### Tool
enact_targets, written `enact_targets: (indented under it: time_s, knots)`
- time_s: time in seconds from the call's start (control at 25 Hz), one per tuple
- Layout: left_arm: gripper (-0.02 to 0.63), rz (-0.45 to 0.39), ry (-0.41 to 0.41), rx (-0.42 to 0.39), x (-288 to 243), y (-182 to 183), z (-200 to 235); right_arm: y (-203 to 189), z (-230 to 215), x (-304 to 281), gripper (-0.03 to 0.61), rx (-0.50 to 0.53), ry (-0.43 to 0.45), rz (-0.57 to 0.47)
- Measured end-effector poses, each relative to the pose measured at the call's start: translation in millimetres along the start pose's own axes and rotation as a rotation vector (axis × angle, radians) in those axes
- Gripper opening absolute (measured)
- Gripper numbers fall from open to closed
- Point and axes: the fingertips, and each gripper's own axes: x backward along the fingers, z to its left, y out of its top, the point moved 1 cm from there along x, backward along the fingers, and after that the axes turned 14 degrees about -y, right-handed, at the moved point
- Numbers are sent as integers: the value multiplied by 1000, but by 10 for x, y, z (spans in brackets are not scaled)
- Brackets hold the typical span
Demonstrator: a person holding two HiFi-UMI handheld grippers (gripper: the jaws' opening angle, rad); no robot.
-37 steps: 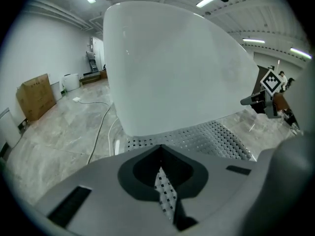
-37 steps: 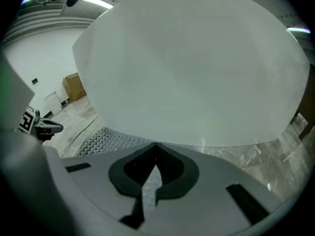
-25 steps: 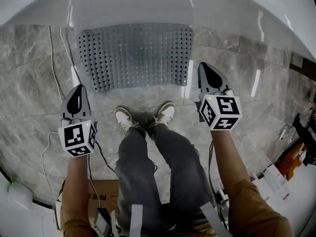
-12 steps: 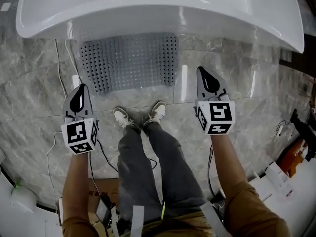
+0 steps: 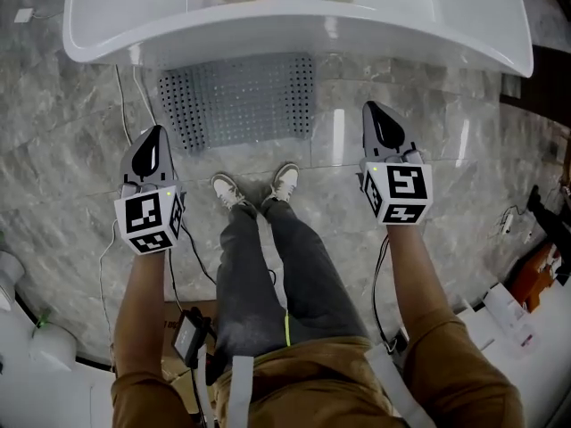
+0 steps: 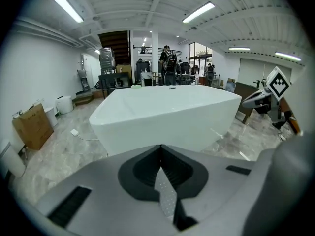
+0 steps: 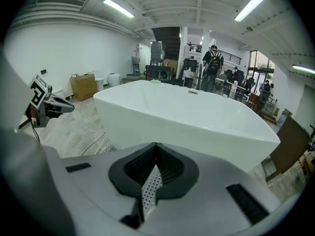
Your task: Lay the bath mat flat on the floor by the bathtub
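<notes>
Looks out over the left gripper, its grey body filling the bottom, jaws closed tip to tip with nothing between them. Shows a pale, faintly dotted surface through the narrow gap behind the tips. Faces a white bathtub on the marble floor, straight ahead. Takes in a cardboard box by the left wall and a small white plug on the floor near the tub. Catches the right gripper at the right edge, marker cube uppermost, tips pointing left. Picks out people far behind the tub, under strip lights.
</notes>
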Motion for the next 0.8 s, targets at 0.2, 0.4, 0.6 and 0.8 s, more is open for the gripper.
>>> enact_targets:
  time_s: [0.2, 0.4, 0.6, 0.8]
  knots:
    - [3, -42, 5, 2, 283, 471, -87, 308, -51, 270, 3, -27, 4, -11]
    - [3, -108, 12, -18, 472, 960, -125, 744, -188, 468, 3, -49, -2, -67]
    - [3, -136, 18, -89, 710, 1318, -218, 1128, -313, 754, 3, -58, -9, -115]
    - [3, -200, -2, -154, 1015, 1764, -378, 1488, -407, 1082, 3, -94, -16, -166]
